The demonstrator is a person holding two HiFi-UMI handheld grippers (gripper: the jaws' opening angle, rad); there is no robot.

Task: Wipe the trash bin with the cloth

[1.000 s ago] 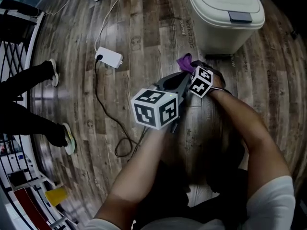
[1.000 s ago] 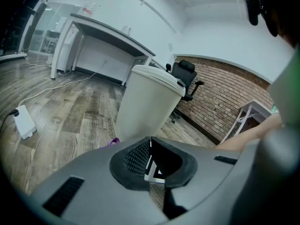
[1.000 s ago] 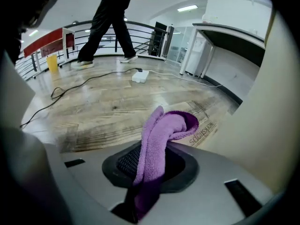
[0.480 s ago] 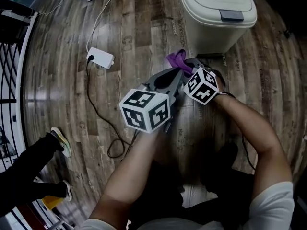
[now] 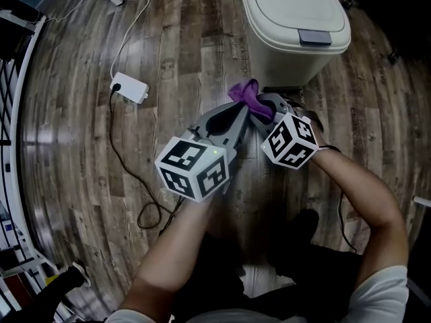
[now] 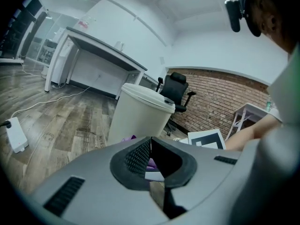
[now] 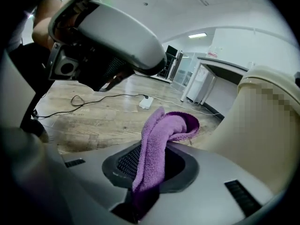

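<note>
Trash bin (image 5: pixel 293 19) closer; cloth (image 7: pixel 157 139) pinched in R hand-held gripper (image 5: pixel 264 108)

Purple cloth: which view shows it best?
Right gripper view: the cloth sits centre frame, clamped in the right hand-held gripper. Head view shows a small purple tuft near the trash bin; left gripper view only slivers.

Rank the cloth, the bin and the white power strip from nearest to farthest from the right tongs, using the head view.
1. Cloth: clamped in the right tongs.
2. Bin: just ahead.
3. Power strip: far left on the floor.
</note>
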